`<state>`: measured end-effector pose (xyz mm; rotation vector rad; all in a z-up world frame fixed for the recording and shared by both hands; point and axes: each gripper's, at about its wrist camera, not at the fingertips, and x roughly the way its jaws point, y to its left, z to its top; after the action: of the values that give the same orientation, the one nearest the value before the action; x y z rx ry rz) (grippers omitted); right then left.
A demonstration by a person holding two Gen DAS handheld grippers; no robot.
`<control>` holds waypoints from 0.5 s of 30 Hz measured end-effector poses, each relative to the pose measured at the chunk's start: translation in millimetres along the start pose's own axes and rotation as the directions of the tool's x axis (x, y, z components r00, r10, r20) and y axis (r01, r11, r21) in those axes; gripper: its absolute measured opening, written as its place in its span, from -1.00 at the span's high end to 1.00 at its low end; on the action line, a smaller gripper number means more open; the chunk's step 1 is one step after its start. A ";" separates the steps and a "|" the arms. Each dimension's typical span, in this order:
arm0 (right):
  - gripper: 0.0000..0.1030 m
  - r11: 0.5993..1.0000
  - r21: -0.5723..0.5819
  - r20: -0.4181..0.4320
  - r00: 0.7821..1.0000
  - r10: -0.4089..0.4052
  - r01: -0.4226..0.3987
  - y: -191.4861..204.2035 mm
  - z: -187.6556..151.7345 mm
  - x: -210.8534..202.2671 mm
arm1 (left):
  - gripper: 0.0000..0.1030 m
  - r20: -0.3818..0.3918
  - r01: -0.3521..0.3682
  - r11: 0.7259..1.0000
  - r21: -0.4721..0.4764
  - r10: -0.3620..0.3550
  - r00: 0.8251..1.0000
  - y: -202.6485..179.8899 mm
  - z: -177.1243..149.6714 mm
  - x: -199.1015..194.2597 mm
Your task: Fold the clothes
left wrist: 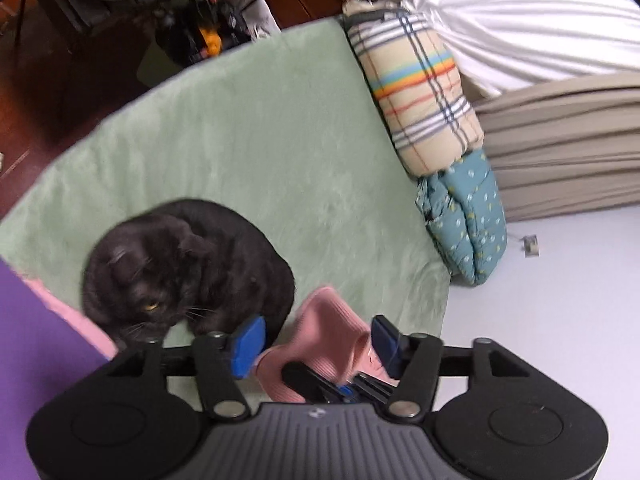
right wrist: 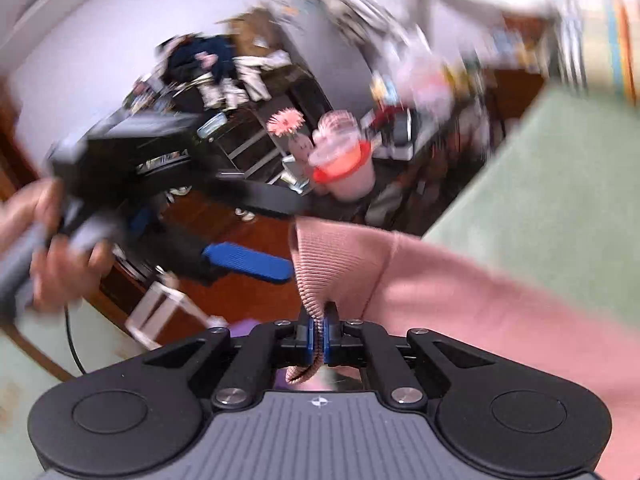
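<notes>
L gripper (left wrist: 316, 344): my jaws spread, pink garment (left wrist: 332, 340) lying loose btwn them
R gripper (right wrist: 319, 334): jaws pinching its ribbed hem
Cat (left wrist: 184, 268): on green bed cover (left wrist: 260, 128); beside L gripper

— Right wrist view's smeared: the shelves (right wrist: 248, 92) behind are streaks, nothing on them readable.

— And the hand (right wrist: 60, 240) at the left edge?

— Cut off by the frame, blurred, wrapped round a dark handle. The left gripper (right wrist: 244, 264) shows one blue finger; its partner's lost in the blur.

— The pink garment (right wrist: 460, 292)?

— Runs off the right and bottom edges, so its shape can't be told.

— Left wrist view?

— The black cat (left wrist: 188, 268) has its paws tucked behind a blue fingertip (left wrist: 248, 344). Pink cloth hangs between the spread fingers, possibly loose; contact is unclear. Purple patch (left wrist: 36, 340) clipped at the left edge, unidentifiable.
</notes>
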<state>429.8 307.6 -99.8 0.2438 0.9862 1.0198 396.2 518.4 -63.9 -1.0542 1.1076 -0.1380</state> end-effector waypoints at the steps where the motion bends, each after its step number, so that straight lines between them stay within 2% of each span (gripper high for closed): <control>1: 0.92 0.999 -0.026 -0.011 0.999 -0.034 0.034 7.6 2.3 3.8 | -0.20 0.016 -0.031 1.000 0.003 0.031 0.999 1.5 -0.8 -11.8; 2: 0.92 0.996 -0.051 -0.021 0.997 -0.069 0.068 15.2 4.7 7.5 | -0.20 0.027 -0.073 0.997 0.014 0.073 0.997 3.1 -3.6 -26.0; 3: 0.92 0.995 -0.067 -0.025 0.996 -0.082 0.080 21.2 5.6 12.8 | -0.20 0.033 -0.082 0.996 0.025 0.082 0.996 4.5 -6.3 -33.1; 5: 0.93 0.993 -0.086 -0.027 0.996 -0.084 0.082 31.8 6.2 25.0 | -0.20 0.054 -0.083 0.996 0.033 0.081 0.995 7.2 -11.4 -43.5; 10: 0.92 0.993 -0.016 -0.035 0.992 -0.121 0.120 22.6 7.6 43.0 | -0.20 0.098 -0.053 0.998 0.031 0.049 0.994 16.7 -26.1 -64.0; 15: 0.93 0.990 0.032 0.037 0.990 -0.137 0.136 -11.5 10.4 -2.4 | -0.20 0.088 -0.058 0.996 0.068 0.052 0.995 22.8 -55.9 -63.8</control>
<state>444.5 302.1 -99.3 0.2166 0.9690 0.8735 312.5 532.0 -41.2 -0.9570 1.0457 -0.0868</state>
